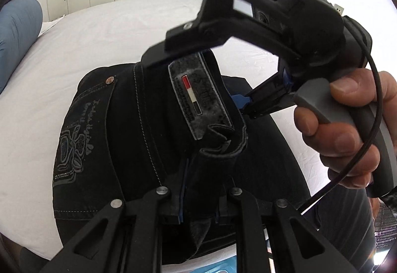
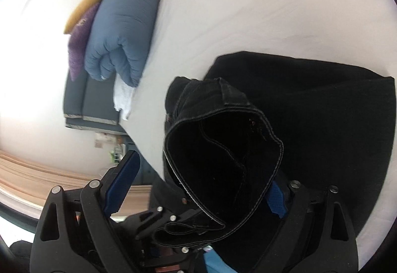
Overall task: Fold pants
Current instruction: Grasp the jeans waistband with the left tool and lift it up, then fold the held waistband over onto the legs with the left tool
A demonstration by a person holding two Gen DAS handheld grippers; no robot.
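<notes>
Black denim pants (image 1: 139,129) lie bunched on the white bed (image 1: 82,44), back side up. Grey stitching, copper rivet (image 1: 110,80), grey embroidered rear pocket (image 1: 74,148), grey waistband patch (image 1: 198,96) with a red-white-black stripe. The waistband (image 2: 223,148) is lifted, curled open in a loop; the rest lies flat.

Black plastic hand-held gripper (image 1: 198,213) frames, silver screws at linkage pivots, blue finger pads (image 2: 121,181). Right unit: grey trigger (image 1: 310,106), black cable (image 1: 372,124) looping past hand (image 1: 347,129).
</notes>
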